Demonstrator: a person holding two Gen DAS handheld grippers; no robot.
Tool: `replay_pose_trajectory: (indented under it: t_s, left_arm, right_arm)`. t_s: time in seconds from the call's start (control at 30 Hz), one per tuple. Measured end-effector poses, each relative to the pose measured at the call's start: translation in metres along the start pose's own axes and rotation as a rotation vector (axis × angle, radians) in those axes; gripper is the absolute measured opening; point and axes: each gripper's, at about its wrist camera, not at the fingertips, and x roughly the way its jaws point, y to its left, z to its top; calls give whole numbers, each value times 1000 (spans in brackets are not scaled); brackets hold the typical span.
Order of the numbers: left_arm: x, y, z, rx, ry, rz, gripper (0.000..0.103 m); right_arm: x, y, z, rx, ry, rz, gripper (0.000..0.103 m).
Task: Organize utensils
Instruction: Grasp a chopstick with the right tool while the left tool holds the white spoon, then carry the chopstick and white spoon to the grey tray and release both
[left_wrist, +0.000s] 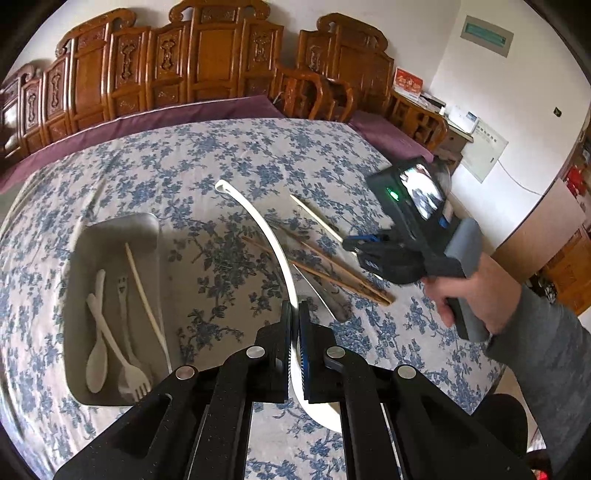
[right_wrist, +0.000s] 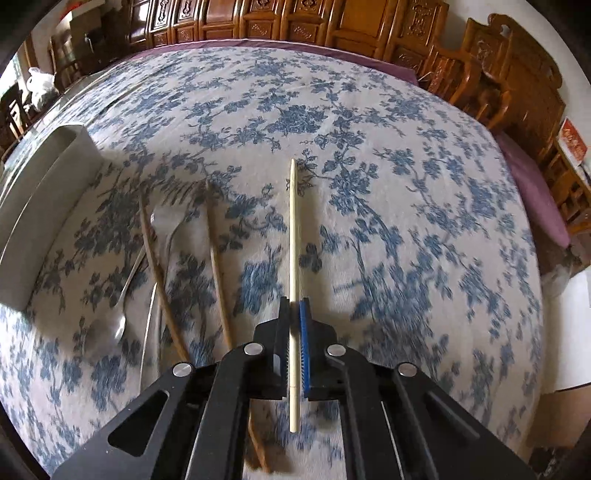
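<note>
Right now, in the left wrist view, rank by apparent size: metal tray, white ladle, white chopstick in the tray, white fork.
1. metal tray
2. white ladle, though it's nearest the camera, so unsure
3. white chopstick
4. white fork

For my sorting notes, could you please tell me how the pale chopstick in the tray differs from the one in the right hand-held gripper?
The tray chopstick lies loose in the metal tray beside a spoon and forks; the gripped chopstick is clamped in the right hand-held gripper over the tablecloth. Both are slim and cream-coloured.
</note>
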Motion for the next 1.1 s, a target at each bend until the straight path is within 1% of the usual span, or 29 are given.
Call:
replay_pose_trajectory:
  t_s: [0.2,0.37,0.57,0.77,1.1]
  left_arm:
    - [-19,11,0,0,-20,20,3]
    - [-33,28,2,-6,-32,51,3]
    - [-40,52,3,-14,-28,97,3]
    - [-40,83,3,-37,-14,147,3]
    - [-25,128,8,-56,24,213,3]
  right_arm:
    - [-49,10,-12,-2,-78,30,6]
    - [-90,34,-18,-23,-133,80,6]
    - [-118,68,-18,-43,-185,110,6]
    - [-130,104,-14,-70,-212,159,6]
    - [-127,147,-11,-92,-217,228,6]
